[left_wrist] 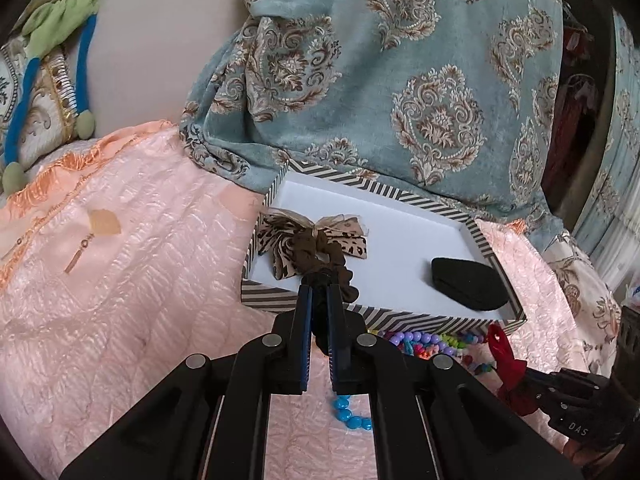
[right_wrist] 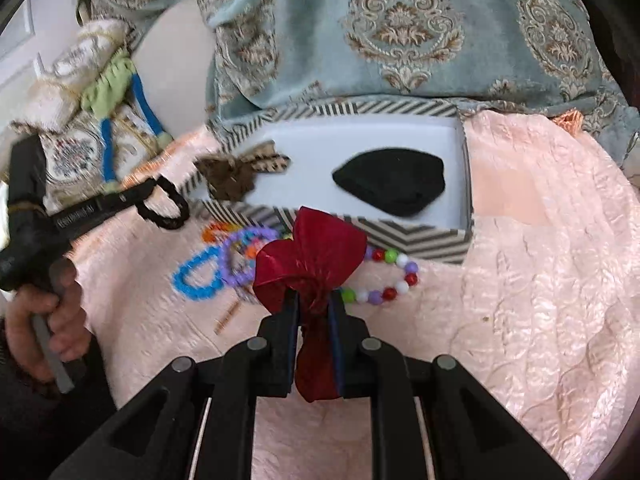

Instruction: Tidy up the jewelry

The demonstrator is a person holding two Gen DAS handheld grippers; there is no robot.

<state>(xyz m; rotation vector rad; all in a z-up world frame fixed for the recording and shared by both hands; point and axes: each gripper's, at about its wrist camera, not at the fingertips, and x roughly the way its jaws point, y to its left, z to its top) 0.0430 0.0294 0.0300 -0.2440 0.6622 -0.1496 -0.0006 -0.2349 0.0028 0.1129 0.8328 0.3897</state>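
A: Left wrist view, quick pass. Far left, pink bedspread (left_wrist: 120,280) with a small gold earring (left_wrist: 78,258) on it. Then the striped box (left_wrist: 384,316), white inside. Left claw (left_wrist: 319,292) is clamped on a brown scrunchie (left_wrist: 324,256) with a leopard-print bow (left_wrist: 280,240), right at the box's near-left rim.

B: Inside the box?

A: Black pouch (left_wrist: 468,284), right half. Below the box, blue beads (left_wrist: 352,420) and mixed bead bracelets (left_wrist: 420,340) on the bedspread.

B: Right wrist view?

A: Left edge, a hand (right_wrist: 48,320) holding the other tool, black loop dangling from its tip. Centre, right claw (right_wrist: 314,304) pinched narrow on a dark red bow (right_wrist: 312,256), above the bracelets, just in front of the box. Blue curtain (right_wrist: 400,32) behind.
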